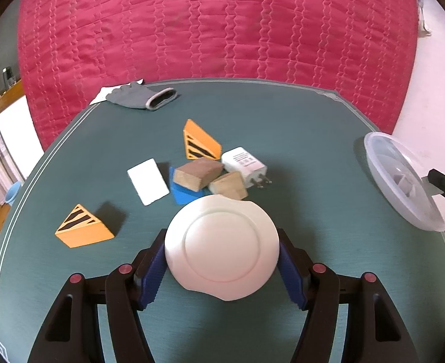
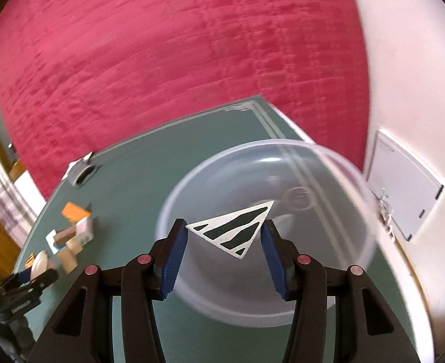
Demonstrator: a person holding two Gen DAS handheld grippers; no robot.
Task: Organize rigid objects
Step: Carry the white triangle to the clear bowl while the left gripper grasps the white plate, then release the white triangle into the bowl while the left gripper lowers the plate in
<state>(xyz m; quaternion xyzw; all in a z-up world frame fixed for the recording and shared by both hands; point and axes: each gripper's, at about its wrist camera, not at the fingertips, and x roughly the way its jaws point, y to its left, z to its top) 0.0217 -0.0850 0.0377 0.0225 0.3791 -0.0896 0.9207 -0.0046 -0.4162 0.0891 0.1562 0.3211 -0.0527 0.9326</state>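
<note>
My left gripper is shut on a white round disc, its blue pads pressing on both sides just above the green table. My right gripper is shut on a white wedge with black stripes, held by two of its corners over the inside of a clear plastic bowl near the table's right corner. The left wrist view shows that bowl at the far right, with the right gripper's tip beside it. Loose on the table lie two orange striped wedges, two wooden blocks, a white charger, a white card and a blue piece.
A grey glove lies at the table's far edge on a scrap of white paper. A red quilted cover fills the background. White floor and a white panel lie off the table's right side. The right wrist view is blurred.
</note>
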